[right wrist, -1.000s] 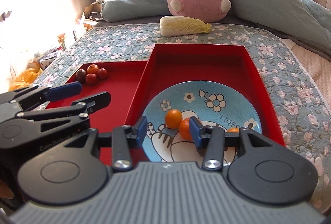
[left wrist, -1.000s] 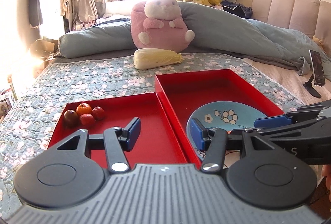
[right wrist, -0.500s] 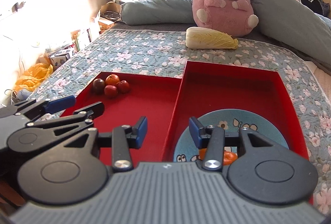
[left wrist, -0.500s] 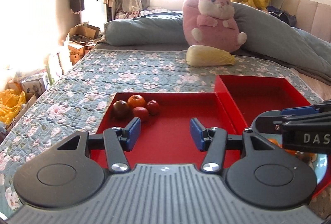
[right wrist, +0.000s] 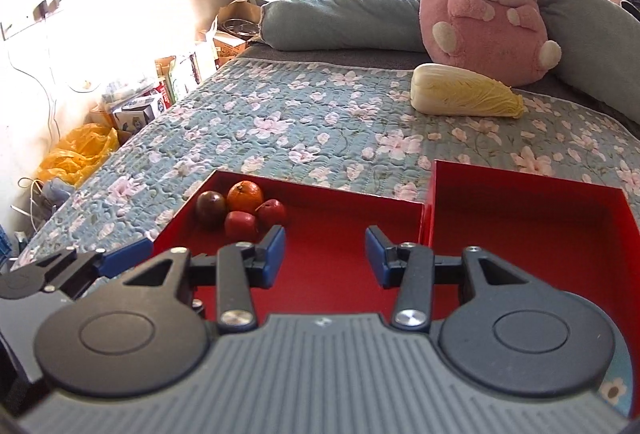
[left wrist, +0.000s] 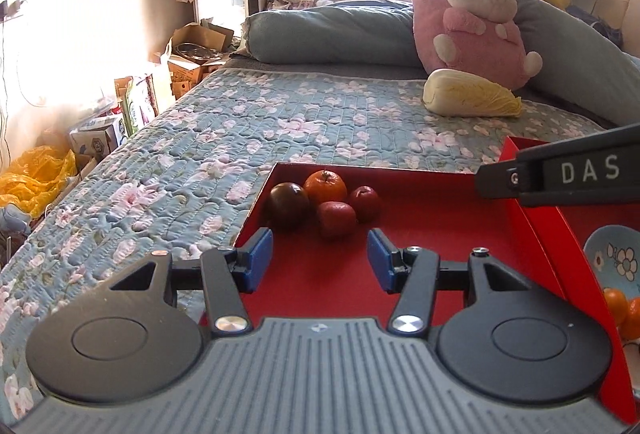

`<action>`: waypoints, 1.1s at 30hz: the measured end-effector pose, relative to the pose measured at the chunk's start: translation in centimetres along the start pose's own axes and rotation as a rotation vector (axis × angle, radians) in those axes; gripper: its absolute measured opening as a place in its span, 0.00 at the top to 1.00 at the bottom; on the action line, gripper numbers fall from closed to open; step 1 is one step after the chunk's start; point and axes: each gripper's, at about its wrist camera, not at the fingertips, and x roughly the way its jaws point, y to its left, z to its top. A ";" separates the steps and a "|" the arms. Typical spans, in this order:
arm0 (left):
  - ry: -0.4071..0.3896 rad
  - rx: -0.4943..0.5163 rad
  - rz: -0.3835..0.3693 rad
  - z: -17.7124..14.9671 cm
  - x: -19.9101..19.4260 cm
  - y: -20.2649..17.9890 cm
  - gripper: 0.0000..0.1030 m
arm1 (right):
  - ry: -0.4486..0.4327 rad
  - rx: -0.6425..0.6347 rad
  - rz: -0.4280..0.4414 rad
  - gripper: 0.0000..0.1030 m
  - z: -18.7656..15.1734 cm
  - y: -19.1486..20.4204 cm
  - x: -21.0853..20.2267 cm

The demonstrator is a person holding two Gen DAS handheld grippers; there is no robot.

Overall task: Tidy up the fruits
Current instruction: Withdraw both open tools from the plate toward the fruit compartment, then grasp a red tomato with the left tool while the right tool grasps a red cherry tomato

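Observation:
Several small fruits huddle in the far left corner of the left red tray [left wrist: 432, 218]: a dark plum [left wrist: 287, 204], an orange [left wrist: 325, 187] and two red fruits [left wrist: 337, 218]. My left gripper [left wrist: 320, 260] hovers open just short of them, with nothing between its blue pads. The right gripper [right wrist: 325, 254] also stands open and empty over the same tray [right wrist: 340, 234], the fruit cluster [right wrist: 240, 207] ahead to its left. A blue flowered plate [left wrist: 612, 258] with oranges [left wrist: 624, 310] lies in the right red tray [right wrist: 532, 218].
Both trays rest on a floral quilt [left wrist: 224, 145]. A napa cabbage [left wrist: 470, 99] and a pink plush toy [left wrist: 472, 21] lie beyond them, before a blue duvet [left wrist: 332, 33]. Boxes and a yellow bag [left wrist: 36, 173] crowd the floor at left. The right gripper's arm [left wrist: 568, 169] crosses the left view.
Both grippers have swung left, from over the plate and right tray to the left tray. The fruit cluster now sits closer ahead of the left gripper. Neither jaw opening has changed.

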 end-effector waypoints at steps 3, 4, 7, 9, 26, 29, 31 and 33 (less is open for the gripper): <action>0.010 -0.016 0.015 0.4 1.5 -0.5 0.43 | 0.006 -0.018 0.020 0.54 0.7 0.3 1.4; 0.017 -0.016 0.017 0.4 2.0 -0.7 0.43 | 0.009 -0.024 0.026 0.54 0.9 0.4 1.9; 0.049 -0.011 0.029 0.6 3.6 -1.4 0.43 | 0.025 -0.044 0.039 0.54 1.3 0.6 3.3; 0.072 -0.018 0.035 0.6 4.7 -1.7 0.43 | 0.041 -0.055 0.051 0.55 1.5 0.6 4.2; 0.122 -0.056 0.048 0.9 9.6 -1.8 0.52 | 0.112 -0.051 0.089 0.55 1.7 -0.5 8.9; 0.116 -0.083 0.045 1.1 10.0 -1.5 0.57 | 0.113 -0.057 0.100 0.55 1.8 -0.3 9.1; 0.111 -0.091 0.037 1.1 9.9 -1.5 0.60 | 0.113 -0.062 0.107 0.55 1.8 -0.2 9.1; 0.113 -0.090 0.042 1.0 9.7 -1.5 0.61 | 0.116 -0.063 0.110 0.55 1.9 -0.1 9.3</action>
